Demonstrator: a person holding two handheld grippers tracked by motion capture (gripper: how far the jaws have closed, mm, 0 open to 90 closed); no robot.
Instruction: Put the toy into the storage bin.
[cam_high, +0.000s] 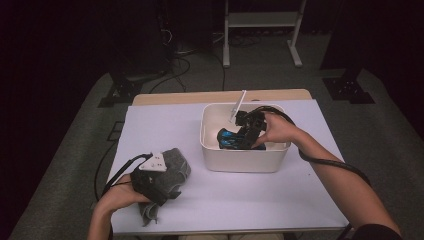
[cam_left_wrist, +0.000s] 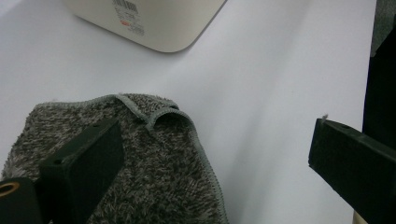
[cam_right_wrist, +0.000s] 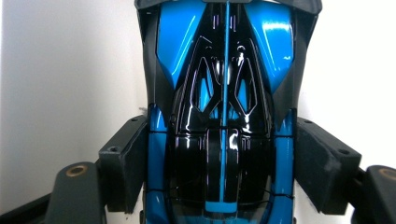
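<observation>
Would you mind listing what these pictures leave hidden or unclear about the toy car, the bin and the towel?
- Toy car: front and rear cut off by the right gripper view's edges; wheels hidden by the right gripper.
- Bin floor: in the high view, hidden by the hand.
- Bin label: print too small.
- Grey towel: partly covered by the left gripper.

You are working under light falling from above onto the pale table, while the room beyond it is sinking into near black. Between your right gripper's fingers, glare is streaking white across the glossy blue toy car. Beside your left gripper's fingers, themselves blurring, the grey towel is staying sharp and casting a soft shadow.
</observation>
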